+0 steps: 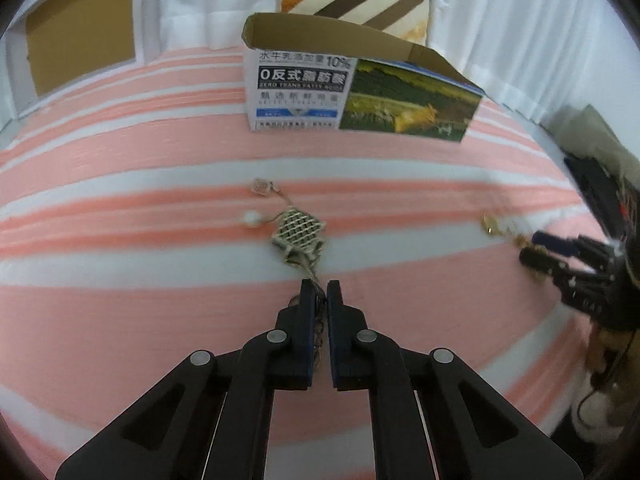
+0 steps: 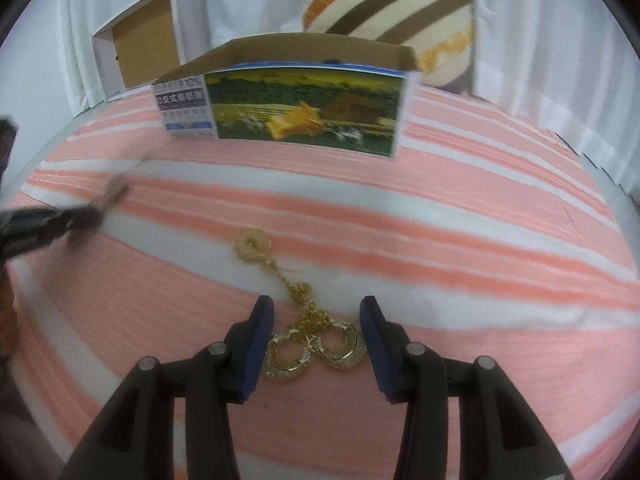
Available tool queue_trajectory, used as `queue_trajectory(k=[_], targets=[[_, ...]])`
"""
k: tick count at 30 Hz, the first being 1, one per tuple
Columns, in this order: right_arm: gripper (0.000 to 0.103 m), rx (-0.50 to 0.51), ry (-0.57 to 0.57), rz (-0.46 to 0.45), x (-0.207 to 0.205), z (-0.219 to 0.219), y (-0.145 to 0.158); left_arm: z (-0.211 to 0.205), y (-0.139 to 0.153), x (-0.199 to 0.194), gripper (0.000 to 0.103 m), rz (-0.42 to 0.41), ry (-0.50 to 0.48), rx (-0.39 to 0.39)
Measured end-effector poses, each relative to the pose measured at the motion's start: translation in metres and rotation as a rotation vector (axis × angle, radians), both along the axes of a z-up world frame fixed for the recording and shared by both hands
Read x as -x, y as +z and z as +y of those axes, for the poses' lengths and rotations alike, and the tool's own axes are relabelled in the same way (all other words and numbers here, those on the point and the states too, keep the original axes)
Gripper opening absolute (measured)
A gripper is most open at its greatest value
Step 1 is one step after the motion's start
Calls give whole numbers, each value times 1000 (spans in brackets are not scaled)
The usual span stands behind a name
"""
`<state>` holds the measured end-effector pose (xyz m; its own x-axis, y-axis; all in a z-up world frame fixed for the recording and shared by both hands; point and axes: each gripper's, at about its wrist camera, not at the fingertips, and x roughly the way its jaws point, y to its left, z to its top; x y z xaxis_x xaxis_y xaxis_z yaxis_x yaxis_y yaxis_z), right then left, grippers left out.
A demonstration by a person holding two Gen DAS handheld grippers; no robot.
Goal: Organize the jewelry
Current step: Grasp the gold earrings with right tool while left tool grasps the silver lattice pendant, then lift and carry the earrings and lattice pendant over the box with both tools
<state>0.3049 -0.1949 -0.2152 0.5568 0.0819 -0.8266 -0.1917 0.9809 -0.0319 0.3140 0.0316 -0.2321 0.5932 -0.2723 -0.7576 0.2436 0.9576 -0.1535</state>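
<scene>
My left gripper (image 1: 321, 289) is shut on the chain of a silver necklace with a lattice diamond pendant (image 1: 299, 230), which lies on the pink and white striped cloth (image 1: 120, 312) ahead of the fingers. My right gripper (image 2: 316, 308) is open and straddles a gold necklace (image 2: 304, 312) with two gold hoops (image 2: 316, 350) between the fingers and a gold ring pendant (image 2: 252, 244) farther ahead. The right gripper also shows at the right edge of the left wrist view (image 1: 536, 248). An open printed cardboard box (image 1: 360, 88) stands behind, also in the right wrist view (image 2: 288, 108).
A striped cushion (image 2: 384, 4) leans on white curtains behind the box. A white box with a brown inside (image 2: 140, 48) stands at the back left. The left gripper shows blurred at the left edge of the right wrist view (image 2: 80, 216).
</scene>
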Motion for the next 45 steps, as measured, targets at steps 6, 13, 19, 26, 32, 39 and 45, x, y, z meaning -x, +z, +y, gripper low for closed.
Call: queue_trajectory(k=[6,13,19,26,32,39,45], targets=[[70,-64,19,-7,20,-17,3,3,13,22,88,-64,17,-27],[70,-116,-25,-3,22,-33,7,4,6,-6,88,-12,55,-62],[70,-74,55,-3,-2,-10,6,-11,-4,-32,88,25,50,-109],[9,-34,91,26,-21,5,0,-13,2,-31,33,-11,4,-62],[9,-148,38,-16,-1,-11,31,13,30,-7,31,-52,28,74],[9,-221,28,-56,14,-24,68,30,78,11,31,-103,54,151],[9,-288,34,-89,10,-28,98,30,117,10,31,-141,60,190]])
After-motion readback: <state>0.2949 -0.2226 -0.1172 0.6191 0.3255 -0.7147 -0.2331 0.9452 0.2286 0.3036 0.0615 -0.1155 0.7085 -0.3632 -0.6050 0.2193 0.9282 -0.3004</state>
